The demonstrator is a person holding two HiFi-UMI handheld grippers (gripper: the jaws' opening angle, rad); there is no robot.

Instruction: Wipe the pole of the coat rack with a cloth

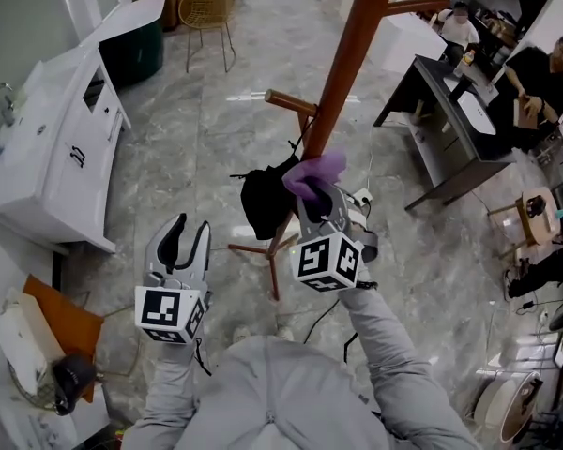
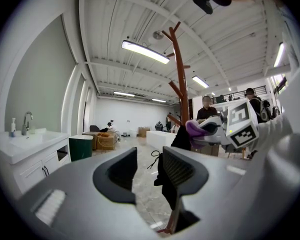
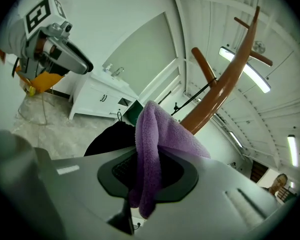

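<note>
Two tools are showing: the right tool (image 1: pixel 319 200) is clenching a purple cloth (image 1: pixel 315 171), which is bunching out past its jaws and lying against the brown coat-rack pole (image 1: pixel 349 54) at the tool's 12 o'clock. The left tool (image 1: pixel 189 234) is hovering released and empty at the cloth's 8 o'clock, apart from the pole. A black bag (image 1: pixel 261 200) is hanging at the cloth's 9 o'clock.

The pole (image 1: pixel 352 54) is cut off at the head view's top edge
</note>
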